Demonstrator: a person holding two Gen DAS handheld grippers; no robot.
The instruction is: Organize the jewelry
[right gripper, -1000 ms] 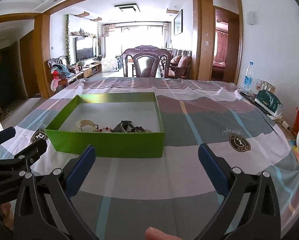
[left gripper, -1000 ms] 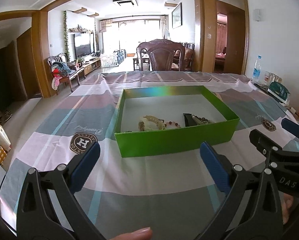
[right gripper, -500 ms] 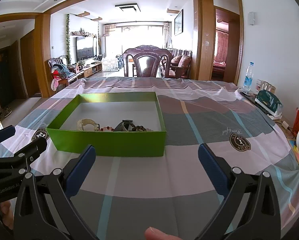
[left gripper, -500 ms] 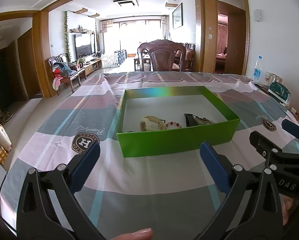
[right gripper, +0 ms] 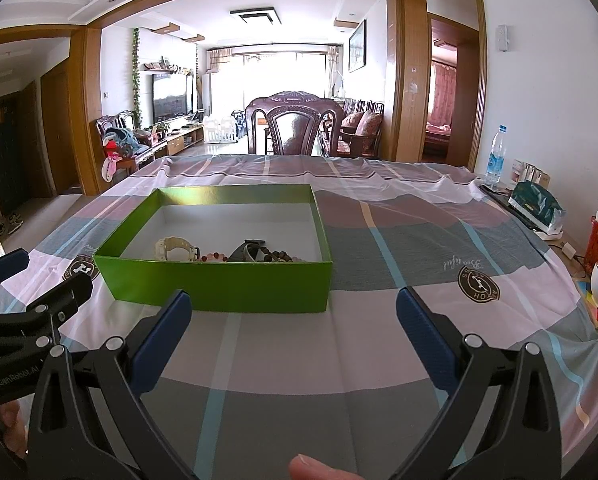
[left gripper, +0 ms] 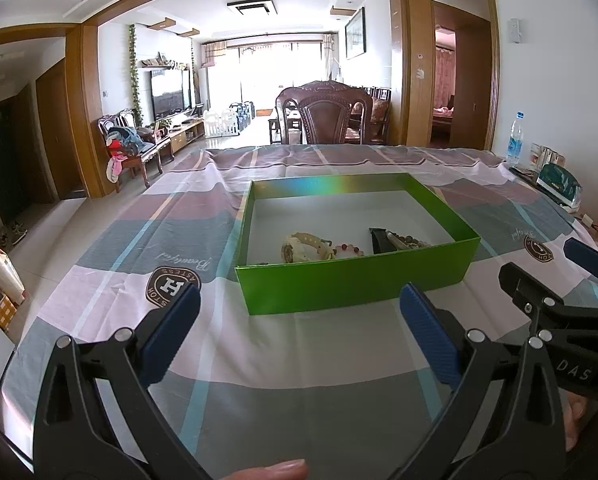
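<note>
One green box (left gripper: 351, 286) sits on a table covered by a striped cloth (left gripper: 299, 356), open at the top, its long sides running roughly left to right across both wrist views. Inside, near its front wall, lie four pieces: a cream watch (left gripper: 305, 246), a pinkish bead bracelet (left gripper: 349, 249), a black strap piece (left gripper: 381, 240) and a dark bead bracelet (left gripper: 413, 241), lined up along the front wall. Two handheld grippers hover low above the cloth, just short of the box, both aimed forward at it. The left gripper (left gripper: 299, 318) has its blue-padded fingers spread wide and holds nothing; the right gripper (right gripper: 293, 314) is likewise spread and empty. A fingertip (right gripper: 319, 467) shows at the bottom edge of each view. One carved wooden chair (right gripper: 295, 126) stands beyond the table's far side.
</note>
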